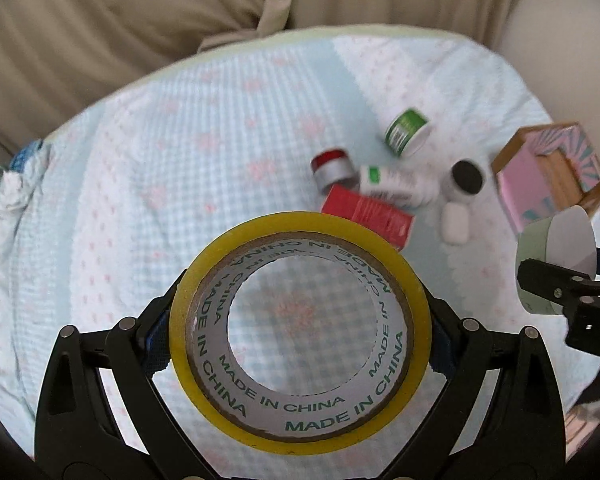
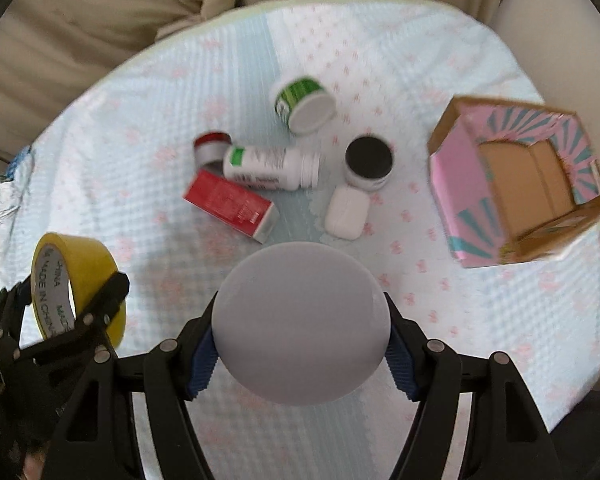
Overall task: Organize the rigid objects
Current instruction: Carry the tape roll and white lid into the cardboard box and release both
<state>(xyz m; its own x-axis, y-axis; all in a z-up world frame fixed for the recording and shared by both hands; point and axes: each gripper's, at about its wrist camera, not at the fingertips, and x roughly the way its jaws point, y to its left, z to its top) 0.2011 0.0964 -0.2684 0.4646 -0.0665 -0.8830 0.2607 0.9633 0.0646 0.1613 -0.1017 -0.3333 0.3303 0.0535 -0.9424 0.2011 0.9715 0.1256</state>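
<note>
The left gripper (image 1: 300,344) clamped the yellow tape roll (image 1: 298,330) between its fingers (image 1: 158,344), above the bed (image 1: 140,200). Farther right lay the red box (image 2: 231,206), the white bottle (image 2: 270,168) and the green-labelled jar (image 2: 304,98) (all on their sides). The right gripper (image 2: 300,356) gripped a pale round container (image 2: 300,322). The pink carton (image 2: 518,182) sat at the far right, open.

The bottle (image 2: 270,168) lies between the jar (image 2: 211,148) behind and carton (image 2: 231,202) in front.
</note>
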